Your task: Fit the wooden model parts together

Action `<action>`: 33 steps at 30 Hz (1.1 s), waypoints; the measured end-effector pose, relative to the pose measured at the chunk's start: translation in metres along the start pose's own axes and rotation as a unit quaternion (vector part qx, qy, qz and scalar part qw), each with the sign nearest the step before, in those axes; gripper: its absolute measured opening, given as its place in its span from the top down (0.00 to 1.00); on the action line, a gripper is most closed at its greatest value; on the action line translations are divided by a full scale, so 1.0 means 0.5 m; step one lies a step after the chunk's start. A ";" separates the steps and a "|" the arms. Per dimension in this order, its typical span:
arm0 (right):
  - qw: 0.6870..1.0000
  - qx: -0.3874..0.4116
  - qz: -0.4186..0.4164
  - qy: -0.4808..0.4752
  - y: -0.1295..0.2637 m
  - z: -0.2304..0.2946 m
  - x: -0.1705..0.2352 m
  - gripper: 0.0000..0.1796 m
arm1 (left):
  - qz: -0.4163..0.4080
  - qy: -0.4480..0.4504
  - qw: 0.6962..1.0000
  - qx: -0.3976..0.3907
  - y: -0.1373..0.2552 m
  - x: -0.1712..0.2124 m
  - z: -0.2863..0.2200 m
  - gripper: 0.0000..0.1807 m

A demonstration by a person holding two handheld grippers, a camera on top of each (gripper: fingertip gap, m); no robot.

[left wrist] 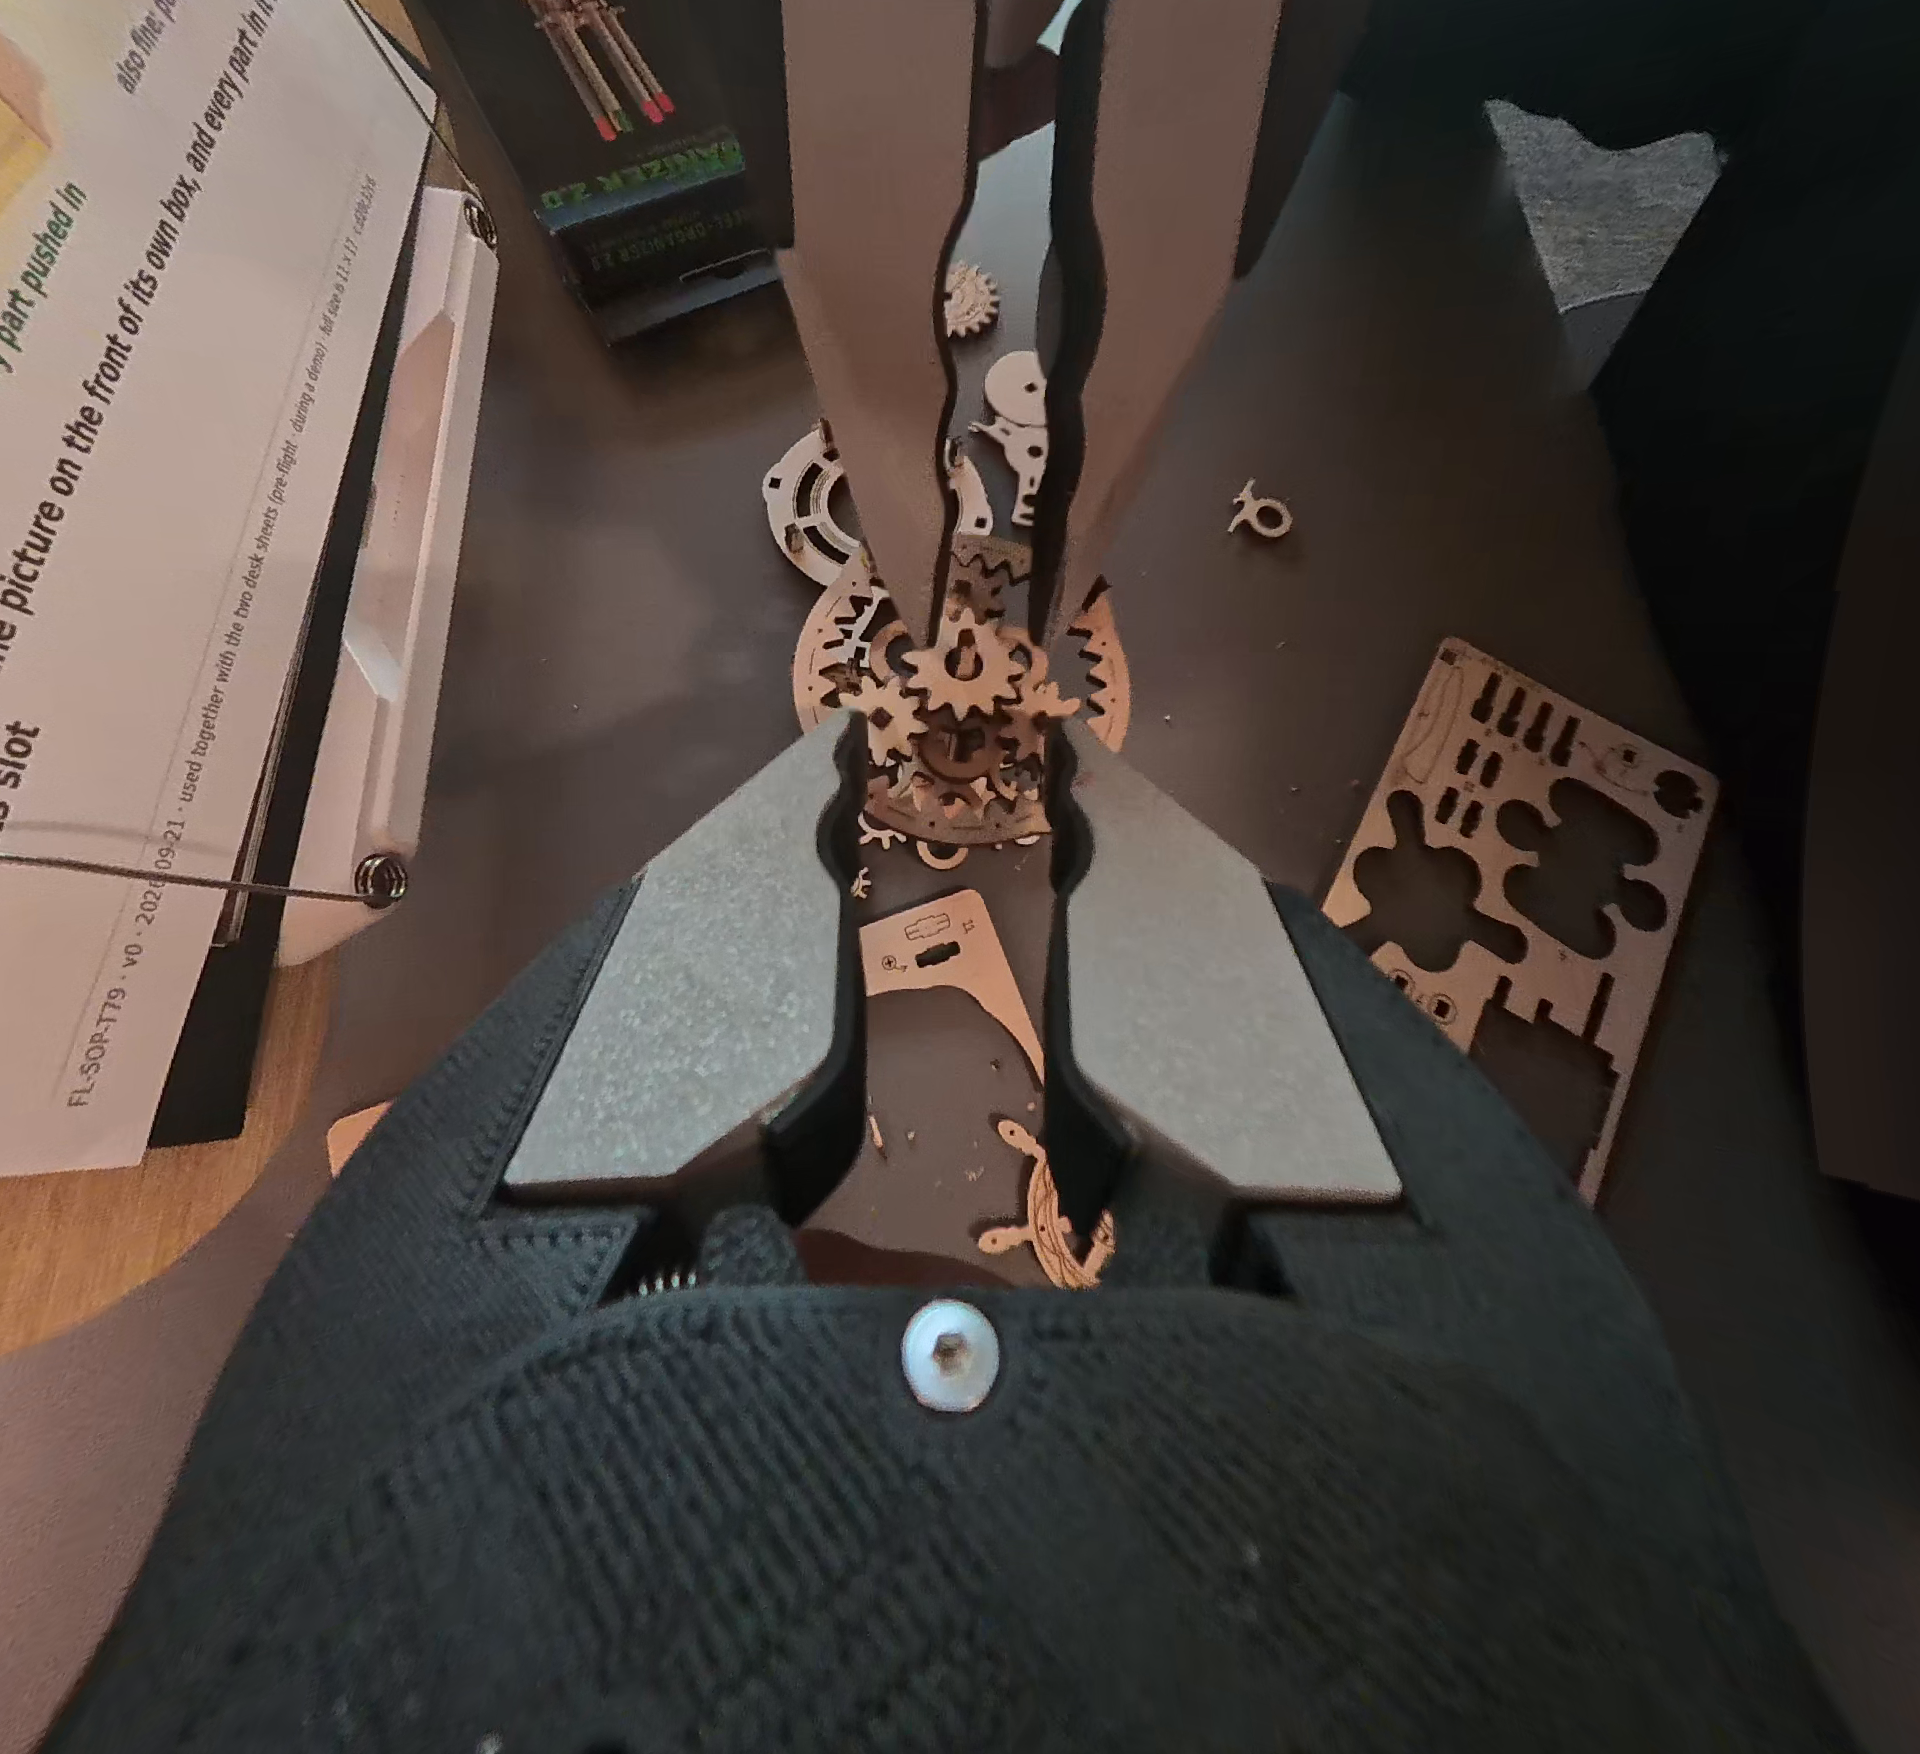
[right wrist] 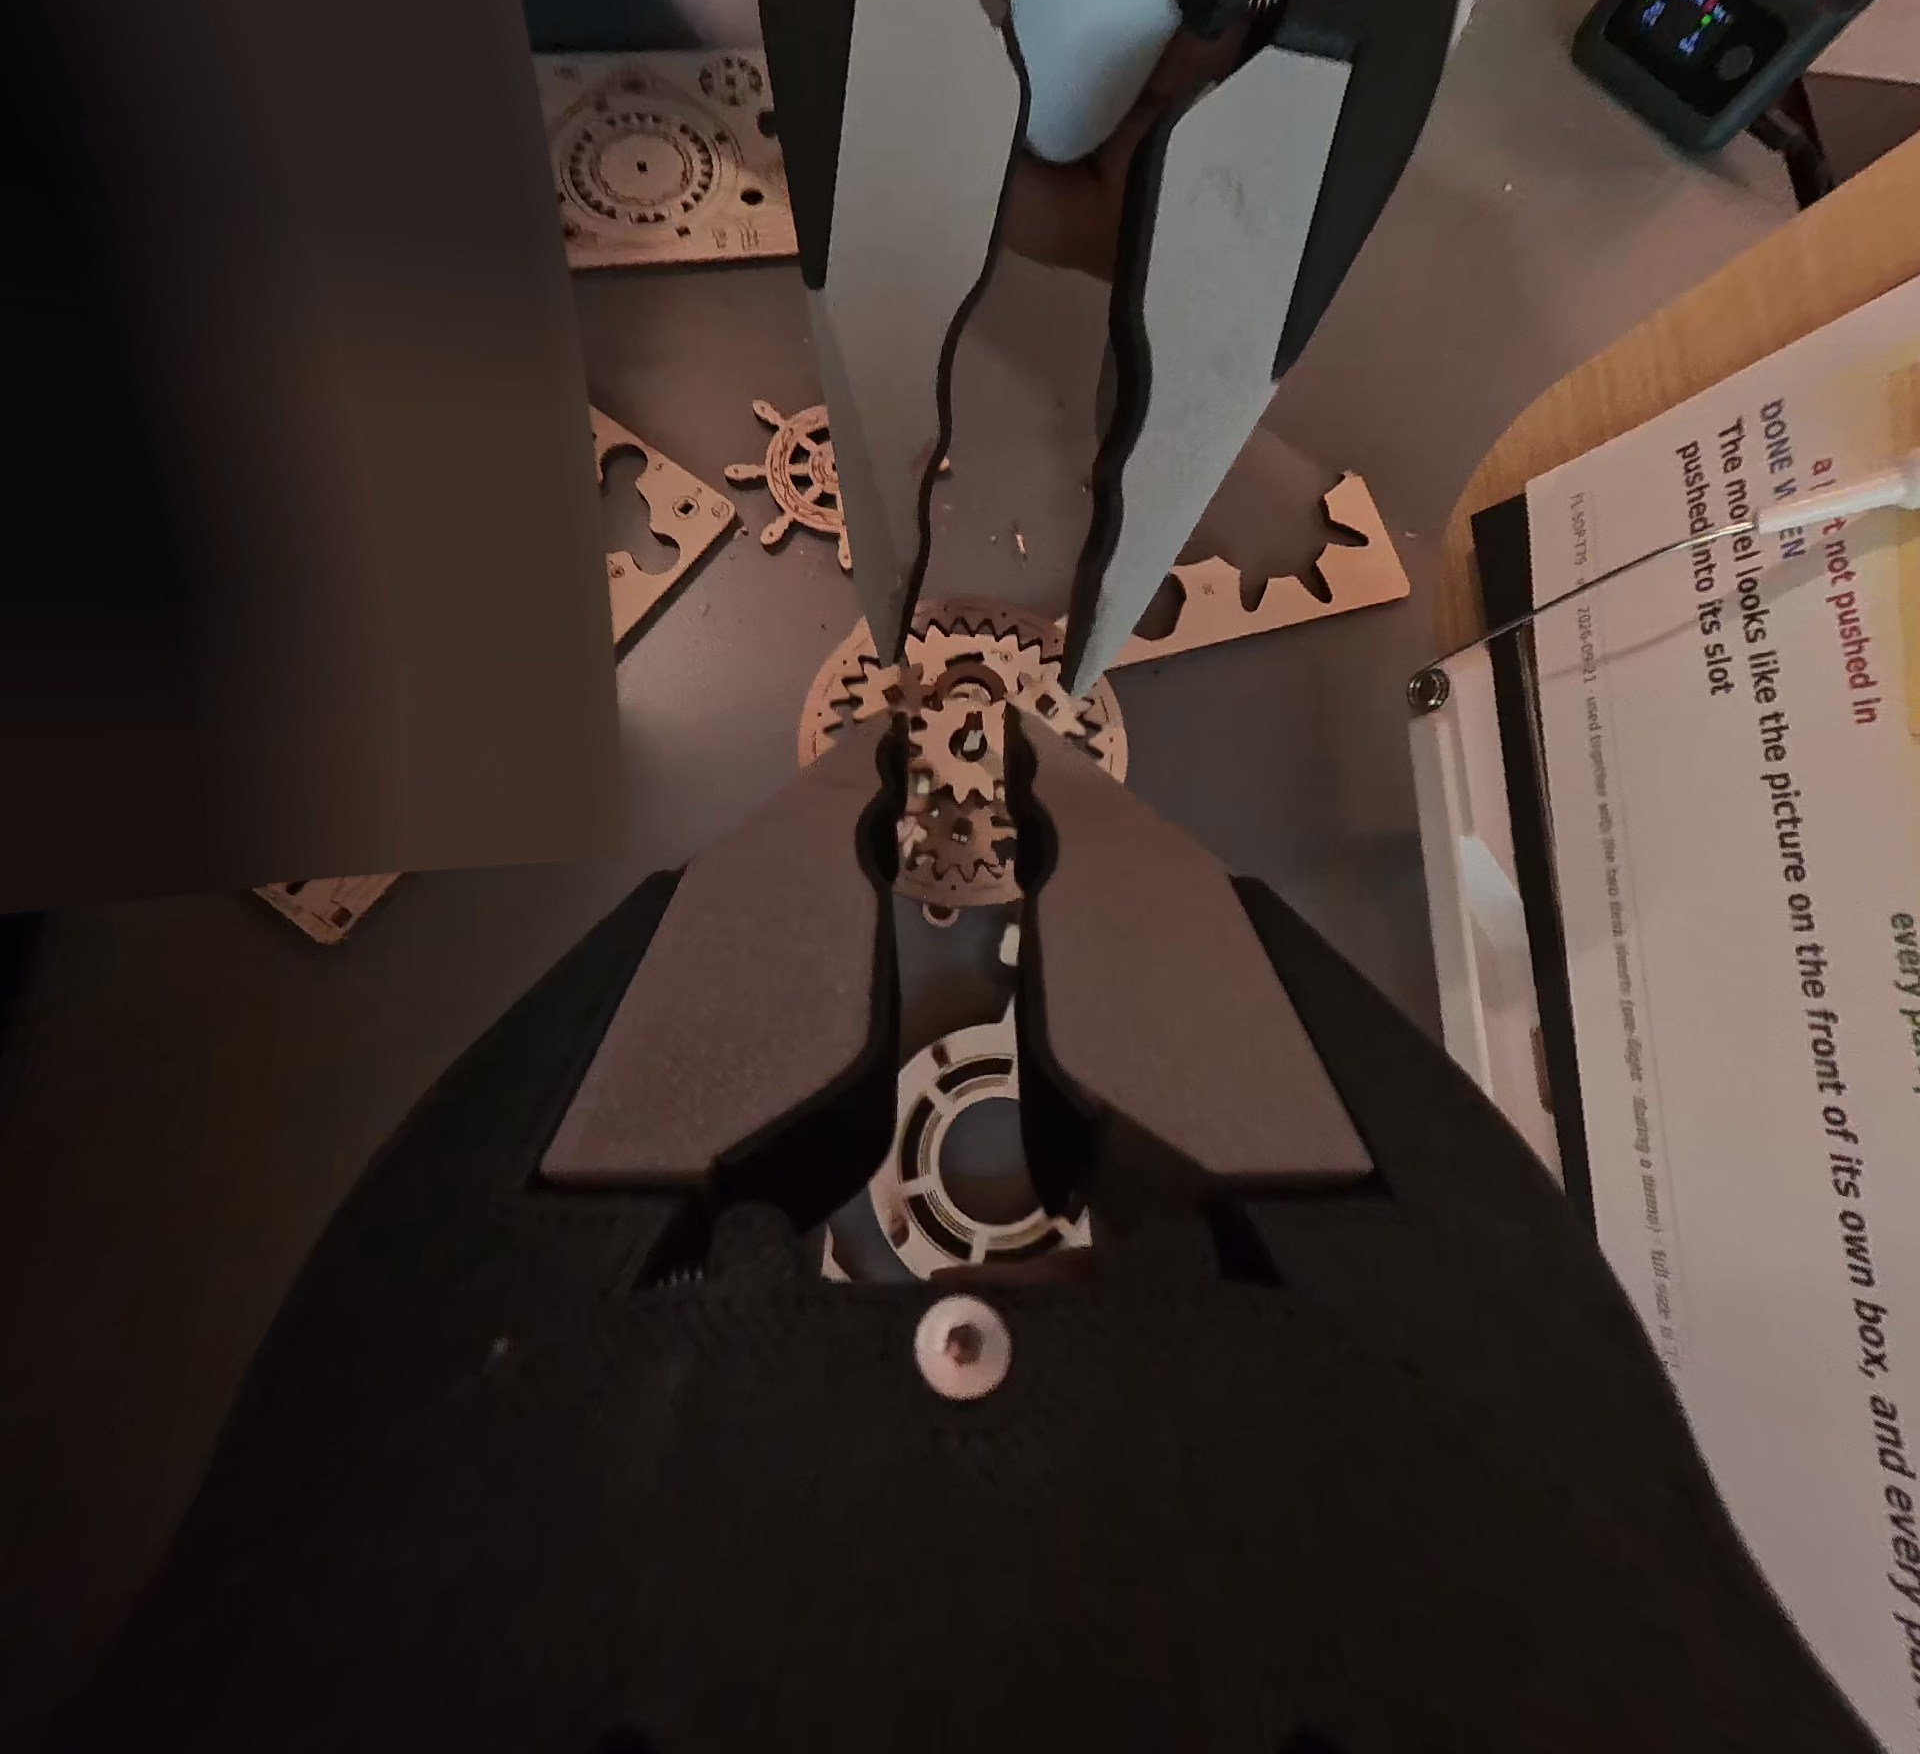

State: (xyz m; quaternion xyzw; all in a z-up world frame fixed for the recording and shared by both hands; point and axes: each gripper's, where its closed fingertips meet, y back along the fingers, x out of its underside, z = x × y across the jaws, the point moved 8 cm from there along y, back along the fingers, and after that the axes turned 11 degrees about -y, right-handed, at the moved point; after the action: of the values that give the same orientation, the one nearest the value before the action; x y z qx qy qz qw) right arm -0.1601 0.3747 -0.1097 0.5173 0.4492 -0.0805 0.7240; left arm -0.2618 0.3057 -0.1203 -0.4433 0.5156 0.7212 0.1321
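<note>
Two claws, left claw (left wrist: 961, 748) and right claw (right wrist: 951, 738), flank wooden gear model (left wrist: 961, 717) beside printed sheet (left wrist: 187, 416)

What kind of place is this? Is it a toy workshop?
Probably a hobby desk for model building: wooden gears sit stacked on a dark table, beside punched-out wooden sheets and the kit's box.

We hold both grippers tip to tip over the gear model (left wrist: 961, 717), coming at it from opposite sides. Our left gripper (left wrist: 954, 740) has its jaws a narrow gap apart, flanking the model's middle. Our right gripper (right wrist: 951, 738) is nearly closed, pinching the small gear (right wrist: 966, 740) on top.
</note>
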 end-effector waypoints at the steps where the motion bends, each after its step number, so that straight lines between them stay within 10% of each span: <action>1: 1.000 -0.005 -0.007 -0.006 0.002 -0.001 -0.003 0.92 | -0.004 0.000 1.000 0.001 0.001 -0.002 -0.001 0.83; 33: 0.999 0.012 0.034 0.009 -0.010 -0.006 0.018 0.91 | -0.005 -0.002 1.000 -0.013 -0.011 -0.006 -0.002 0.88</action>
State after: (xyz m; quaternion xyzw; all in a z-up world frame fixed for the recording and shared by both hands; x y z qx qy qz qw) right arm -0.1594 0.3783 -0.1197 0.5417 0.4367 -0.0562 0.7160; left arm -0.2562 0.3079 -0.1216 -0.4459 0.5036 0.7284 0.1304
